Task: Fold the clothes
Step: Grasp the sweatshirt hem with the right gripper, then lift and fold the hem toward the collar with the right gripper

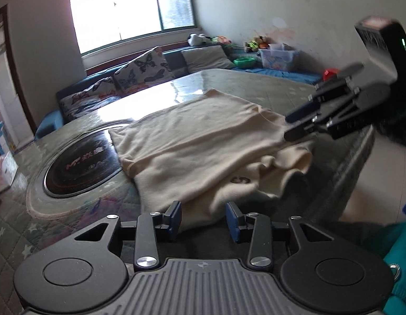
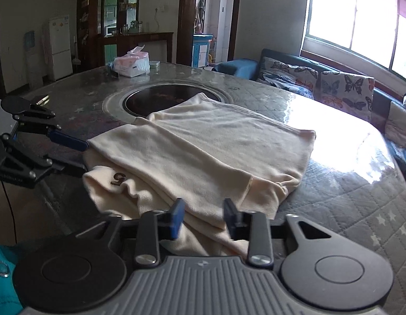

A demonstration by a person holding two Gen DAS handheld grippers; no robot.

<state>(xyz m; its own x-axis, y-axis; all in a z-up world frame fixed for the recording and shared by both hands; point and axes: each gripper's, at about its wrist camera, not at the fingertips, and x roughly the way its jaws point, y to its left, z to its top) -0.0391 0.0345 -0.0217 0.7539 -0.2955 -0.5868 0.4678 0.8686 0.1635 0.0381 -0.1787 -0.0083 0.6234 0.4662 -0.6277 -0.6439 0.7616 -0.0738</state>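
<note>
A cream garment [image 1: 197, 141] lies partly folded on the quilted table, its top layer folded over, a dark printed mark on the lower layer near the table edge; it also shows in the right wrist view [image 2: 203, 152]. My left gripper [image 1: 204, 220] is open, its fingers straddling the garment's near edge. It appears from the side in the right wrist view [image 2: 80, 155], open at the garment's left edge. My right gripper [image 2: 204, 219] is open over the garment's near edge. It appears in the left wrist view [image 1: 294, 126], open at the garment's right corner.
A round black cooktop [image 1: 79, 168] is set into the table [image 1: 229, 84] beside the garment. A tissue pack [image 2: 132, 64] stands at the far table edge. A sofa with butterfly cushions [image 2: 334, 86] runs under the window. The floor drops off past the table's near edge.
</note>
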